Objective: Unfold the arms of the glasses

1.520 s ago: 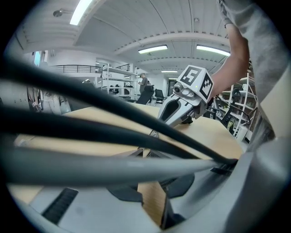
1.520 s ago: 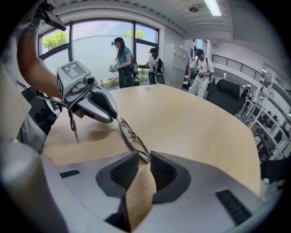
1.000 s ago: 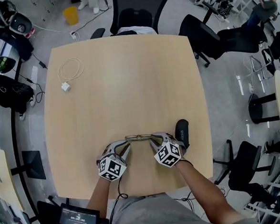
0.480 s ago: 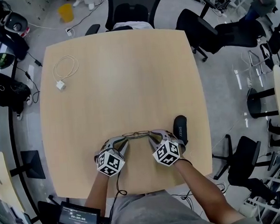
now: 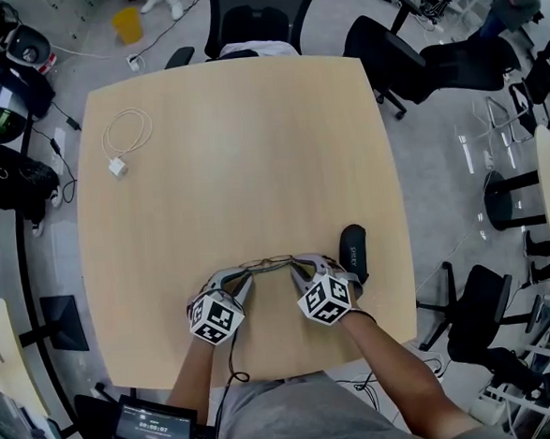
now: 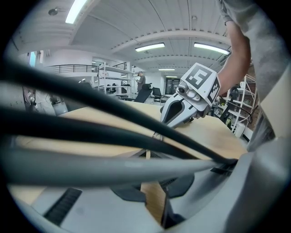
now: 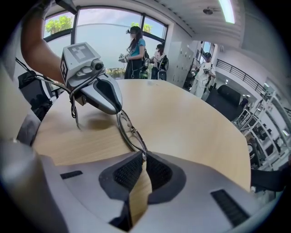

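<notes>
- Seen from the head view, the glasses [image 5: 267, 261] lie on the near part of the table [image 5: 233, 151], spanning the gap between the two claws. The left claw [image 5: 244, 280] meets their left end and the right claw [image 5: 299, 268] their right end. A dark case [image 5: 354, 249] lies just right of the right claw, and a white cable [image 5: 128, 135] sits well apart at the far left.
- From the left gripper view, dark blurred cords [image 6: 91, 136] cross close to the lens and hide much of the scene. Below them the left claw's pads [image 6: 127, 193] draw together at their tips, apparently pinching the thin frame. The right claw [image 6: 163, 124] points down at the table beyond.
- From the right gripper view, the frame [image 7: 129, 132] runs from under the left claw's tip [image 7: 117, 111] straight into the right claw [image 7: 144, 155]. Its jaws have just been closing, and the pad tips now nip the glasses' end between them.
- Step in hand, as I judge it: grips are being taken at both ends. No arm shows swung out, so the unfolding looks not yet begun.
- Next move, I would say: one claw steadies the frame while the other swings an arm out about its hinge. That calls for a gentle, arcing pull, since thin wire could slip from the pads or bend.
</notes>
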